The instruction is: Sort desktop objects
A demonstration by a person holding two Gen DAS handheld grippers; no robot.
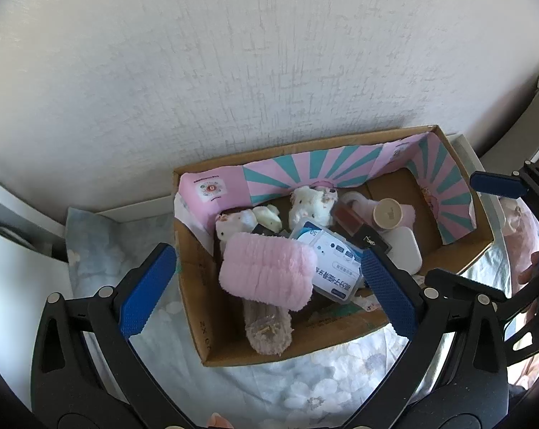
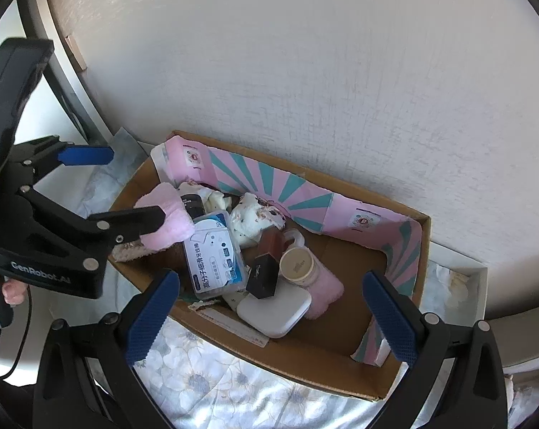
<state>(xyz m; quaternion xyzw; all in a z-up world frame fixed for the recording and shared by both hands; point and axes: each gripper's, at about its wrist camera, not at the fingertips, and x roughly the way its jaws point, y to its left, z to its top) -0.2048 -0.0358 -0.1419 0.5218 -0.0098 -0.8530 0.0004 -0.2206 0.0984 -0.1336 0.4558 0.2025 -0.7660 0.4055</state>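
Black plastic left gripper and right gripper; ribbed blue pads inside fingertips, silver rivets behind them, white "GenRobot.AI" lettering, thin black cable, bare fingers.

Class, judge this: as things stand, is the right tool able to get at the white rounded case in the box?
Probably yes. The right tool is open above the box, and the white rounded case lies on top near the front, with only a black block leaning on its far edge.

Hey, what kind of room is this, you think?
Probably a bedroom or other room at home: a cardboard box of plush toys and toiletries sits on a floral cloth against a textured white wall.
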